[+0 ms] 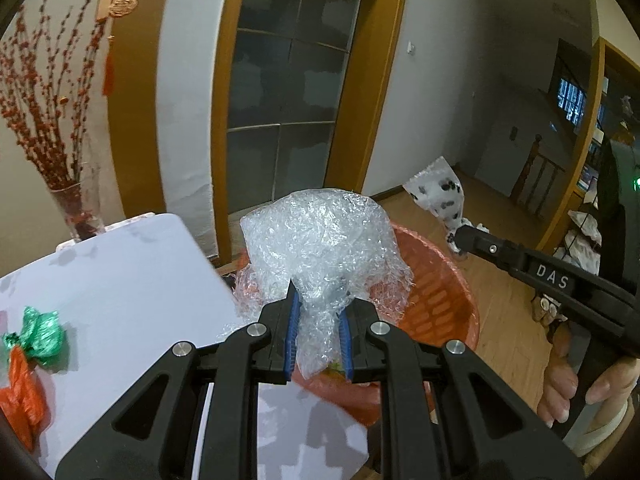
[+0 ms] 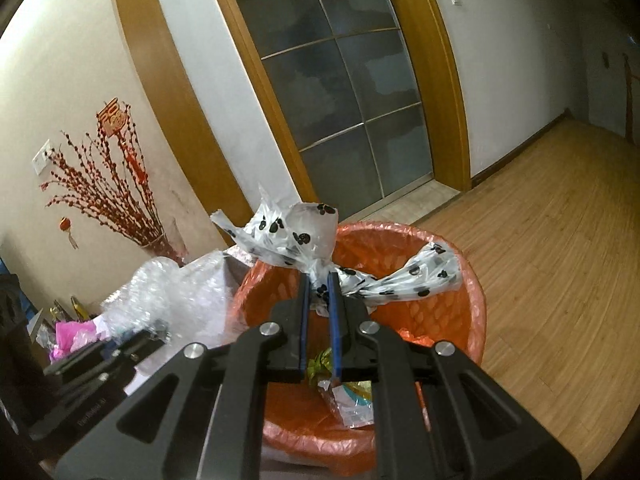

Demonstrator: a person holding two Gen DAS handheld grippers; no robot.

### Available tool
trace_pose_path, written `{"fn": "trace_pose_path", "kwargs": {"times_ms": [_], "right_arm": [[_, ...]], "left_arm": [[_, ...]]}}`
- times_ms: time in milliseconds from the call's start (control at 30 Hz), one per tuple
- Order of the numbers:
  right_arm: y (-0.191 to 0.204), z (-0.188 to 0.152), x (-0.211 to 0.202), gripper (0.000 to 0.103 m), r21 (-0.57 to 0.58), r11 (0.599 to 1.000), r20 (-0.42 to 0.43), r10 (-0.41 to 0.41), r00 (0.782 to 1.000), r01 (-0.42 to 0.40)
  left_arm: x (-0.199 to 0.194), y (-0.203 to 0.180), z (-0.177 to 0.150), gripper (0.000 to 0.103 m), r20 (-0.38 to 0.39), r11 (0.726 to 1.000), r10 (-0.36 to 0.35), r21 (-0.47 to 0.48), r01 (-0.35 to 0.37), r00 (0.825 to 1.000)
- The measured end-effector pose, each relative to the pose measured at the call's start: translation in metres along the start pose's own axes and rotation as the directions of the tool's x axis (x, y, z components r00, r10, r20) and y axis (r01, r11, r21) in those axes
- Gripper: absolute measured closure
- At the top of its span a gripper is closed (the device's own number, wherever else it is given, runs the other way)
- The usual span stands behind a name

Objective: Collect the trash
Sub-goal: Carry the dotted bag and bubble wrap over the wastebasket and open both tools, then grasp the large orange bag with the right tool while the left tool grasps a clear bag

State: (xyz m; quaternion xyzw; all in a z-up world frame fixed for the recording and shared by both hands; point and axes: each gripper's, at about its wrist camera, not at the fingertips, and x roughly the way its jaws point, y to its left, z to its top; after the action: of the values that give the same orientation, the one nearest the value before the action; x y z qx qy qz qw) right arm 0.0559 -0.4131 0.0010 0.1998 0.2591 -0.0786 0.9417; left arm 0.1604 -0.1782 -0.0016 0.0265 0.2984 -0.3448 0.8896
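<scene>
On the white worktop (image 1: 120, 280) at far left lie a green foil wrapper (image 1: 40, 336) and an orange crumpled bag (image 1: 18, 400), touching each other. Next, the left gripper (image 1: 318, 308) is clamped on the gathered neck of a wad of bubble wrap (image 1: 320, 236), held above the near rim of the orange bin (image 1: 440, 292) (lined with an orange bag). Further right, the right gripper (image 2: 318, 280) is pinched tight on a paw-print plastic bag (image 2: 296, 236) over the bin's opening, with wrappers (image 2: 348, 396) lying inside.
</scene>
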Motion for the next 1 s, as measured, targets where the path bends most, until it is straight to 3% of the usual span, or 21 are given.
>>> {"fn": "trace_pose_path", "kwargs": {"times_ms": [167, 333, 433, 567, 800, 1000], "right_arm": [[-0.011, 0.009, 0.012, 0.088, 0.047, 0.999, 0.001, 0.018, 1.0, -0.018], [-0.024, 0.012, 0.023, 0.076, 0.086, 0.996, -0.008, 0.024, 1.0, -0.023], [-0.03, 0.008, 0.026, 0.076, 0.096, 0.995, -0.015, 0.014, 1.0, -0.012], [-0.036, 0.0, 0.026, 0.072, 0.1, 0.995, -0.024, -0.015, 1.0, 0.017], [-0.024, -0.014, 0.01, 0.058, 0.017, 0.996, -0.01, -0.089, 0.996, 0.089], [0.011, -0.026, -0.003, 0.051, -0.064, 0.993, 0.002, -0.097, 0.995, 0.097]], "left_arm": [[0.017, -0.007, 0.002, 0.081, -0.021, 1.0, -0.008, 0.01, 0.008, 1.0], [0.035, -0.007, -0.001, 0.064, -0.062, 1.0, -0.018, 0.008, 0.019, 0.998], [0.038, -0.005, -0.006, 0.056, -0.079, 1.0, -0.007, 0.017, 0.008, 0.997], [0.031, 0.003, -0.009, 0.055, -0.079, 1.0, 0.017, 0.0, -0.017, 0.997], [-0.007, 0.028, -0.015, 0.05, -0.027, 0.992, 0.124, -0.001, -0.124, 0.992], [-0.053, 0.062, -0.029, 0.05, 0.015, 0.971, 0.236, -0.051, -0.235, 0.972]]}}
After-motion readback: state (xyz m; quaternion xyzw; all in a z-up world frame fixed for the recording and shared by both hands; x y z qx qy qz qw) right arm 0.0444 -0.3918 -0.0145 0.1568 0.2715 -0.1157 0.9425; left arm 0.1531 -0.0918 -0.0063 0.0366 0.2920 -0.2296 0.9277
